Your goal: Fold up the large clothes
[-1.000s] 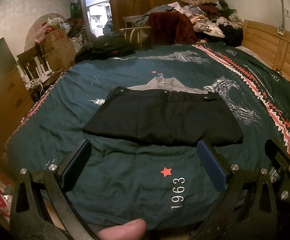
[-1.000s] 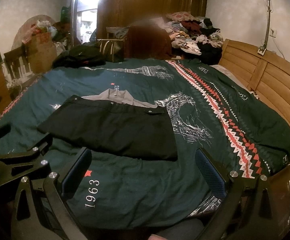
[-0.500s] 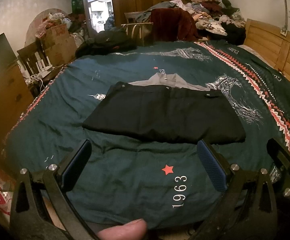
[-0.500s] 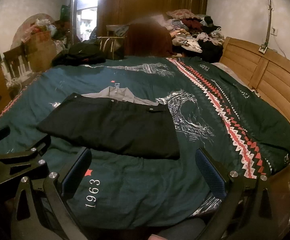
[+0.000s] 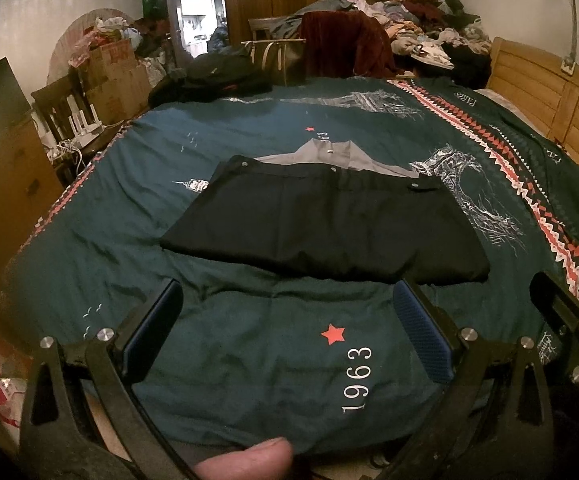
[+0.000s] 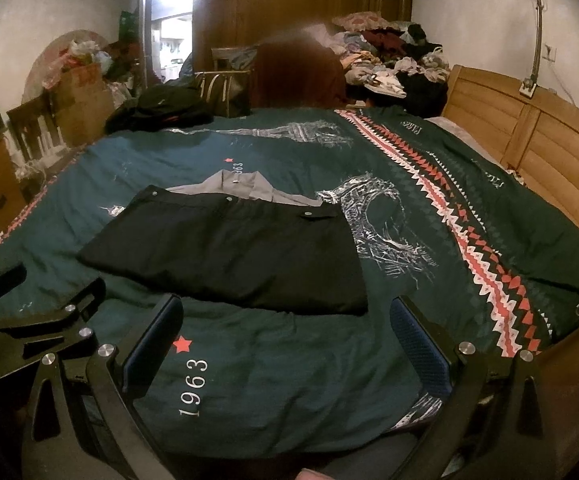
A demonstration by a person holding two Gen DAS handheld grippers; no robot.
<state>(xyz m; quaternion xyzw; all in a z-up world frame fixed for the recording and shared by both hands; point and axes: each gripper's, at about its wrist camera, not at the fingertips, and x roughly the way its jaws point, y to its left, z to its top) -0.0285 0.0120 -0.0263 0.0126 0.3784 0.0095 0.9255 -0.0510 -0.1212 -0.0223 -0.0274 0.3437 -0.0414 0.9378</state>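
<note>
Cardboard box [image 5: 115, 68] heaped with bags, folded black garment [image 5: 321, 228] on bedspread [image 5: 249, 360]

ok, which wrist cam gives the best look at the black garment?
Left wrist: the black garment sits centred between the open tongs, with both near corners and the snap-studded far edge visible. The right wrist view also shows it whole, but off to the left and more skewed.

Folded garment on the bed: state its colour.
Black, with small silver snap buttons along the far edge; the folded garment shows best in the left wrist view.
</note>
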